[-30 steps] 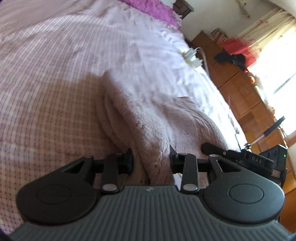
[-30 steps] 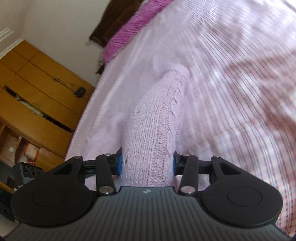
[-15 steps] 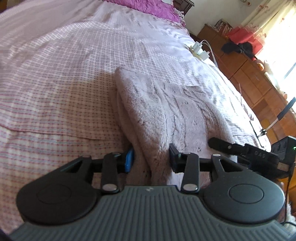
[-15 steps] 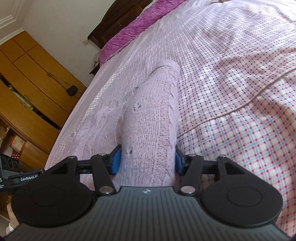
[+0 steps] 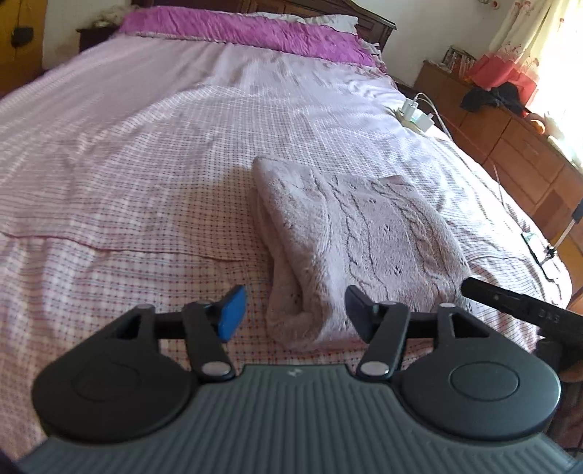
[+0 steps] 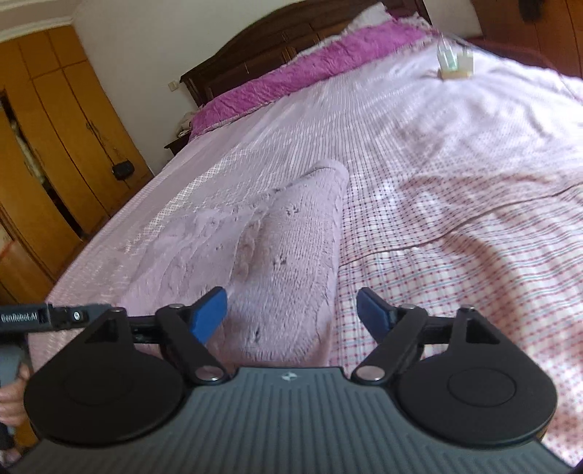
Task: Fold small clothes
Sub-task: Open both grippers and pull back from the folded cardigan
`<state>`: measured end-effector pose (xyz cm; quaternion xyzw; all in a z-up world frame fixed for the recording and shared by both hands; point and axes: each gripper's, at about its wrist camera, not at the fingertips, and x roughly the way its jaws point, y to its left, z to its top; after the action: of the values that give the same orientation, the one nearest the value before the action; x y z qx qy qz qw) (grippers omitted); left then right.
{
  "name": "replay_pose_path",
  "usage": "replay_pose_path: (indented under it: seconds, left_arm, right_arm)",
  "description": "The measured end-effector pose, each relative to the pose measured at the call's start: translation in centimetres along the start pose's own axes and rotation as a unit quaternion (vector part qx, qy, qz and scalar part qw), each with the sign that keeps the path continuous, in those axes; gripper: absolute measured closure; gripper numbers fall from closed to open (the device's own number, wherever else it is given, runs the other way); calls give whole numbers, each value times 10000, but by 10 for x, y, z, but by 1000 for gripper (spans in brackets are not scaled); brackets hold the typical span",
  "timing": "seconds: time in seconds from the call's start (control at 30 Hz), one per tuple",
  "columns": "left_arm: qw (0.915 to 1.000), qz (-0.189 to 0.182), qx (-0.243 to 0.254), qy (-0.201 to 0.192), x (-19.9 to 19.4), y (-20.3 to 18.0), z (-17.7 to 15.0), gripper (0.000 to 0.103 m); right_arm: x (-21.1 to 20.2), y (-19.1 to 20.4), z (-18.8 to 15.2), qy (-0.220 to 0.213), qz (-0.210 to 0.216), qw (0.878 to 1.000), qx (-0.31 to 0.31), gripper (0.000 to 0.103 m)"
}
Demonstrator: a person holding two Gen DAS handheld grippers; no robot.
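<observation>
On the checked bedspread (image 5: 127, 175), folded pale-pink cable-knit sweater (image 5: 364, 226) (fuzzy), left gripper (image 5: 293, 310) and right gripper (image 6: 291, 310) spread wide, empty.

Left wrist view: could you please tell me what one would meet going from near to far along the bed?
left gripper, open → folded knit garment lying on the checked bedspread → white chargers at the bed's right edge → purple pillow cover → dark headboard.
</observation>
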<state>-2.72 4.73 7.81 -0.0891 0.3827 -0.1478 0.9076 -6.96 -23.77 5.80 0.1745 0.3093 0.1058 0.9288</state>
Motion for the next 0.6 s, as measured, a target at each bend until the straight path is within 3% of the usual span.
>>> replay_pose_path:
  seconds: [0.1, 0.23, 0.6]
  left_arm:
    - [9998, 170, -63, -21, -2, -6, -9, 33]
    - [9992, 288, -134, 255, 5, -12, -25, 33]
    - [9935, 968, 233, 546, 32, -29, -48, 31]
  right_arm:
    - [-5, 3, -6, -37, -100, 9997, -219, 7]
    - [-4, 5, -11, -35, -305, 9985, -450, 1]
    - [21, 9, -32, 513, -590, 9951, -613, 0]
